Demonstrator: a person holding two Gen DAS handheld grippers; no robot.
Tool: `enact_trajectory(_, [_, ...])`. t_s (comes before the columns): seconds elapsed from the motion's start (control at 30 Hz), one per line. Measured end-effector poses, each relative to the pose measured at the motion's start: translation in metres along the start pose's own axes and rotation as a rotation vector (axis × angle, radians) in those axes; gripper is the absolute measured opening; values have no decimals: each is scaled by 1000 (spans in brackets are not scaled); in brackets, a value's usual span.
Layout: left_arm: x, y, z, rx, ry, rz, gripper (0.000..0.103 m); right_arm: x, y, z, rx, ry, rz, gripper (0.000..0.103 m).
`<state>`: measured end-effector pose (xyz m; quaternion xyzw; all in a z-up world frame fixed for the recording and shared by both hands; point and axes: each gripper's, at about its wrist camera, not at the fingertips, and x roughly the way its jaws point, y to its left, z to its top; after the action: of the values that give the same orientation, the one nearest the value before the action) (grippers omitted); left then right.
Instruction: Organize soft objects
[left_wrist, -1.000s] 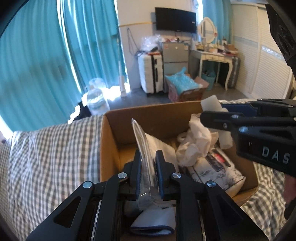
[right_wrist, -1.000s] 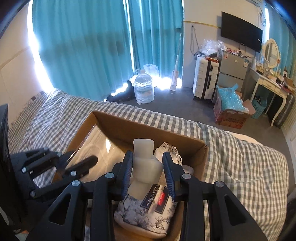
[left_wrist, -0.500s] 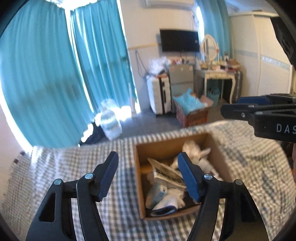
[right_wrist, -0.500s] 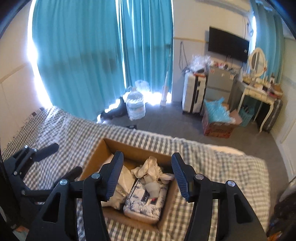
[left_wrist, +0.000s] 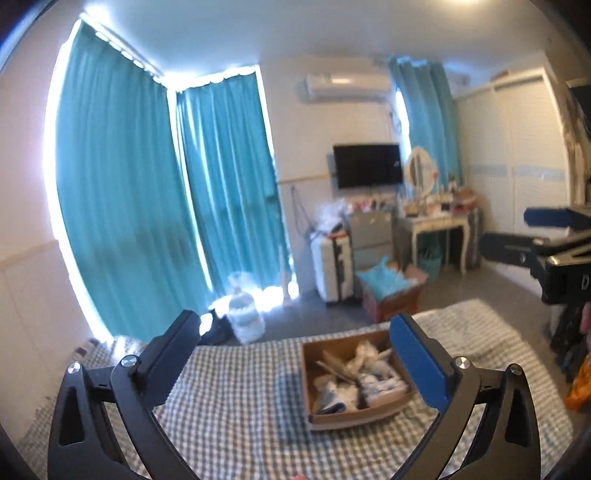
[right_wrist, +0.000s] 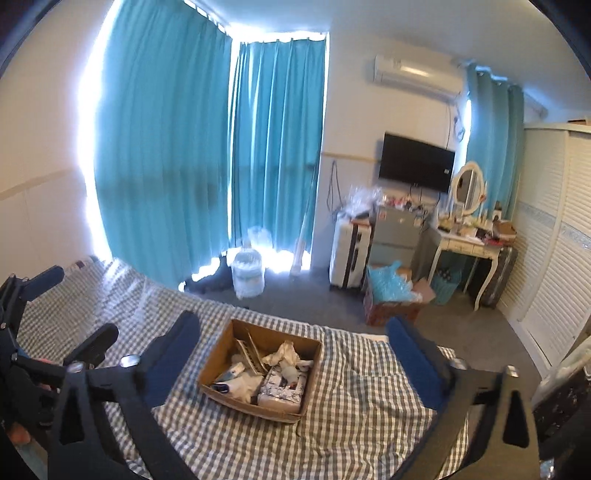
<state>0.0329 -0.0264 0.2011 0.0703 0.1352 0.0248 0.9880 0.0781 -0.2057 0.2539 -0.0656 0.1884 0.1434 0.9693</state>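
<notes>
1. Bed (right_wrist: 351, 413): covered with a grey-and-white checked sheet; it fills the lower part of both wrist views and carries the box.
2. Curtains (right_wrist: 207, 147): teal, drawn across the window behind the bed, with bright light at their edges.
3. Left gripper (left_wrist: 295, 360): jaws spread wide, nothing between them. It is held above the bed, well apart from the box. In the right wrist view it appears at the left edge (right_wrist: 70, 314).
4. Right gripper (right_wrist: 291, 354): jaws spread wide, nothing between them. It is held above the bed, well apart from the box, which shows in the gap between the fingers. In the left wrist view it appears at the right edge (left_wrist: 517, 236).
5. Box (right_wrist: 218, 360): open-topped brown cardboard, resting on the sheet. Its long axis runs from the near edge of the bed toward the curtain side, turned slightly in the right wrist view. In the left wrist view (left_wrist: 307, 384) it lies right of centre.
6. Soft items (right_wrist: 284, 373): all lie inside the box.
   - A patterned pack lies flat in the near right corner, its long axis along the box length.
   - Crumpled white material sits above the pack.
   - A flat pack leans tilted in the far half.
   - Small white pieces lie in the near left corner; detail is too blurred to identify.
</notes>
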Motion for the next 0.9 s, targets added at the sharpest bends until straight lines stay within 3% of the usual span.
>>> enact_trajectory(0.13, [-24,8,-11,-26,-30,-32,103,-36,11,-18,9,-52,0,103])
enact_trajectory(0.33, [-22,7,-43,-42,-37,-43,103,-41,22,-61,53,-104,12,103])
enact_trajectory(0.43, [-11,7,-67,-65,-19,-38,103,-20,27,-98,90,-136,-8,103])
enact_trajectory(0.6, [21,6,-121,-106,2,-37,103,36,33,-150,89,-78,-4,103])
enact_trajectory(0.77, [56,3,-169,-79,76,0,103,74,43,-191,41,-54,-38,103])
enact_trajectory(0.9, [68,0,-196,-81,150,-24,103,95,39,-212,92,7,-22,103])
